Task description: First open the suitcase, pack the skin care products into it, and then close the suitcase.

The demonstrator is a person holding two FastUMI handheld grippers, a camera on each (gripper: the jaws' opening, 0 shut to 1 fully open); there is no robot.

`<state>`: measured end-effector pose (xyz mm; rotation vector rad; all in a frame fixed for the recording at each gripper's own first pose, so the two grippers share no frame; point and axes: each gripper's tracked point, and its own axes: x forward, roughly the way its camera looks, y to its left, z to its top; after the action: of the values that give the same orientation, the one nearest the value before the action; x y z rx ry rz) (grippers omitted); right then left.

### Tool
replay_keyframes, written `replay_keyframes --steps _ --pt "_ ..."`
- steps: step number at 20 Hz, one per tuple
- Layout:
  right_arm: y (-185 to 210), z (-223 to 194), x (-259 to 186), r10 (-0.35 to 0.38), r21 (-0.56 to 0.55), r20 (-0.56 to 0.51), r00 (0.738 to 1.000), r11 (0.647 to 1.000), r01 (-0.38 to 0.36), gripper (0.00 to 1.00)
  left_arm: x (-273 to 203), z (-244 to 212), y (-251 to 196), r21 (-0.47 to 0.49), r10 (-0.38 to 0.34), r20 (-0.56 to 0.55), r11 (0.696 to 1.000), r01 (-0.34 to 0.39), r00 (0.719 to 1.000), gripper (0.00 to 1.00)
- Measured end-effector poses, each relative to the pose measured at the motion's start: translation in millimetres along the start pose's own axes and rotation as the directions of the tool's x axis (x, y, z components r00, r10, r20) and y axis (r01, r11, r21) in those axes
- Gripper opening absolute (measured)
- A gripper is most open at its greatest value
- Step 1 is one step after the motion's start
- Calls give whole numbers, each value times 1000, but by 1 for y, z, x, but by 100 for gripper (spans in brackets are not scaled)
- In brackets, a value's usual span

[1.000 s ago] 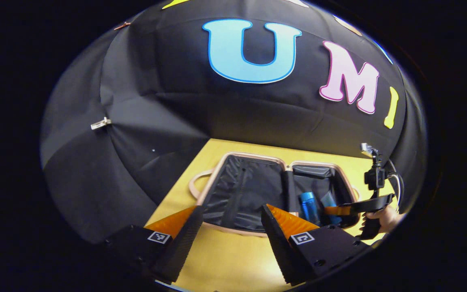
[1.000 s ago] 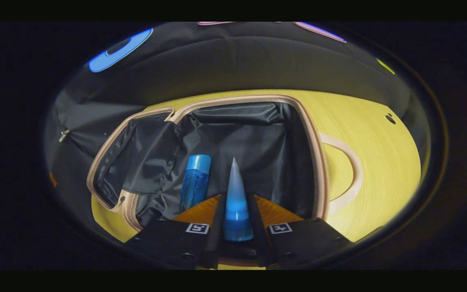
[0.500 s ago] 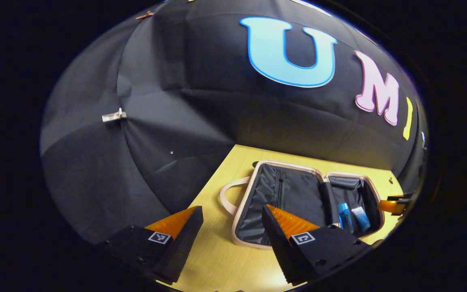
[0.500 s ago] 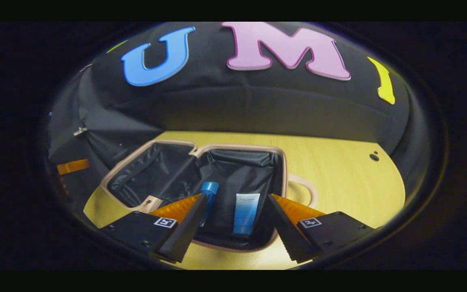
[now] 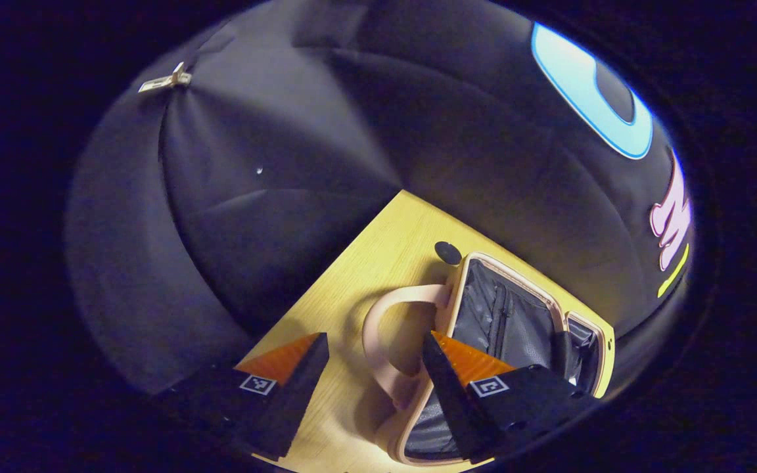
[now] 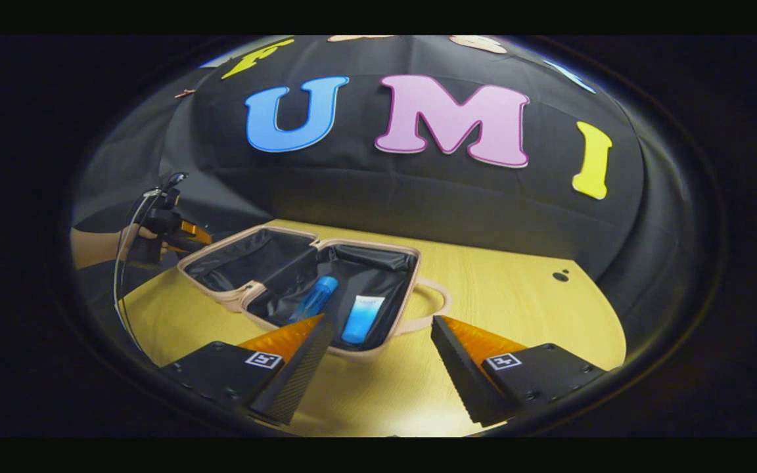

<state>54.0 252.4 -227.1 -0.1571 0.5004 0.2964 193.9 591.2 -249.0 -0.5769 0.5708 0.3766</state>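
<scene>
Both jaws stand wide and empty, we see. Our suitcase (image 6: 299, 289) lies open on the worktop (image 6: 516, 289), a blue bottle (image 6: 315, 299) and a blue tube (image 6: 357, 319) side by side in its right half. From the left gripper (image 5: 372, 387) view its looped handle (image 5: 385, 341) sits near; the right gripper (image 6: 378, 361) view catches the hand (image 6: 132, 240) holding the other tool

Yellow wood-grain table (image 6: 516, 295), rounded at its far right edge in the right gripper view. One small dark round hole (image 6: 560, 276) in the tabletop near the wall, on the right; another dark round spot (image 5: 447, 252) in the left gripper view (hole or cap, cannot tell). Black cloth wall (image 5: 273, 157) behind, creased, pinned by a pale clip (image 5: 164, 79) at upper left.
</scene>
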Motion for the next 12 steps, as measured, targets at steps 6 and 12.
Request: replay_keyframes --steps 6,12 --pt "-16 -10 -11 -28 39 10 1000 999 28 95 26 -1 2 -232 -40 -33 972 31 999 51" --pt "-36 -5 -10 -64 101 27 998 993 61 95 -3 15 -14 -134 13 8 991 -12 1000 14"
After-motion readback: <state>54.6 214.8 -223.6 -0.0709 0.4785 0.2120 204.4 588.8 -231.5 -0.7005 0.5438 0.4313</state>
